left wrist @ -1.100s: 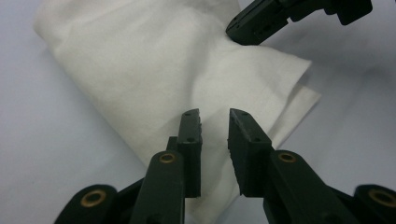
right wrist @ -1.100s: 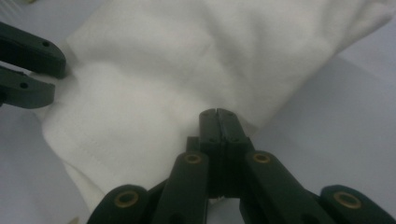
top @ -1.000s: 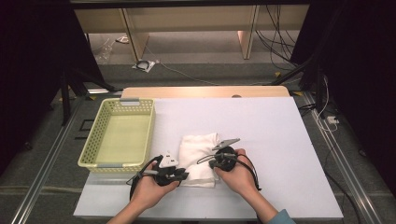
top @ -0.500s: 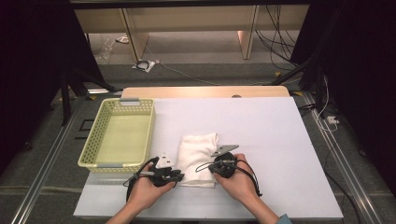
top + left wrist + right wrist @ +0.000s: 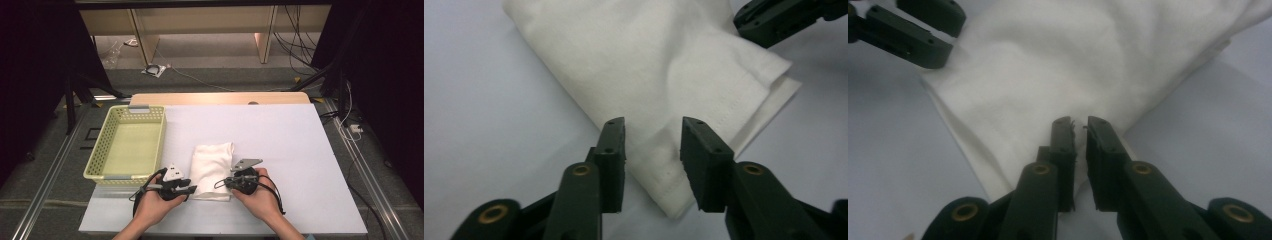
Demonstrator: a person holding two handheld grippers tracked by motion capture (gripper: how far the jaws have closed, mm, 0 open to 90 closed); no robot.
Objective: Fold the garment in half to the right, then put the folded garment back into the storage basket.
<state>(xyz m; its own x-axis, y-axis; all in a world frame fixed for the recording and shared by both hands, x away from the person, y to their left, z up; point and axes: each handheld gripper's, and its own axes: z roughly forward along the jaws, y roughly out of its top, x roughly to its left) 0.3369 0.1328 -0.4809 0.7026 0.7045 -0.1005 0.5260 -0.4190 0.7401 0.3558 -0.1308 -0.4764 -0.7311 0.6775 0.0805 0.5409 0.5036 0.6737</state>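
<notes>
A white folded cloth (image 5: 212, 162) lies flat on the white table, right of the basket. My left gripper (image 5: 193, 189) is at the cloth's near left corner. Its jaws have just been opening and stand open astride that corner (image 5: 659, 175), with the pads off it. My right gripper (image 5: 220, 184) is at the near right corner. Its jaws have just been opening too and show a narrow gap over the cloth's edge (image 5: 1013, 100), so they are open. Each gripper view shows the other gripper farther off: the right gripper (image 5: 784, 17) and the left gripper (image 5: 908, 30).
A pale yellow mesh basket (image 5: 131, 176) stands with nothing in it at the table's left side, close to my left hand. The white table top (image 5: 280, 140) stretches to the right and to the far side. Cables trail from both grippers.
Both hands have stayed at the cloth's near edge. The right gripper sits slightly nearer the person than a second ago. The cloth has kept its place.
</notes>
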